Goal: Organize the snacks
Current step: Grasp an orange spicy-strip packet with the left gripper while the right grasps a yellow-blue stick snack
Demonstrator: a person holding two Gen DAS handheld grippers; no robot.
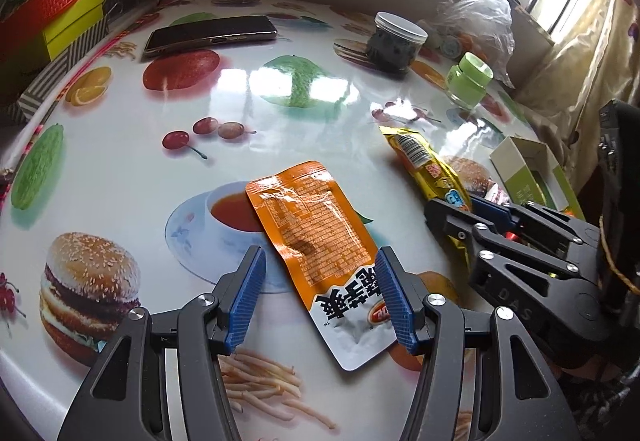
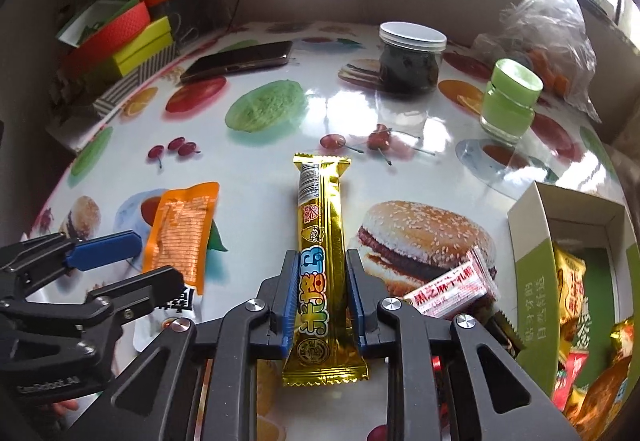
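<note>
An orange and white snack pouch (image 1: 320, 241) lies flat on the table between the fingers of my left gripper (image 1: 320, 281), which is open around it; the right pad touches its edge. The pouch also shows in the right wrist view (image 2: 180, 237). My right gripper (image 2: 320, 277) is shut on a long gold snack bar (image 2: 320, 241) that lies on the table; the bar shows in the left wrist view (image 1: 424, 165). A green and white box (image 2: 532, 241) at the right holds several snack packs. A pink wrapped snack (image 2: 456, 285) lies beside the box.
A dark jar with a white lid (image 2: 412, 61), a green-capped jar (image 2: 510, 101), a phone (image 2: 240, 61) and a plastic bag (image 2: 552, 29) stand at the back of the fruit-print table (image 2: 280, 169). Coloured boxes (image 2: 120, 37) are stacked at the far left.
</note>
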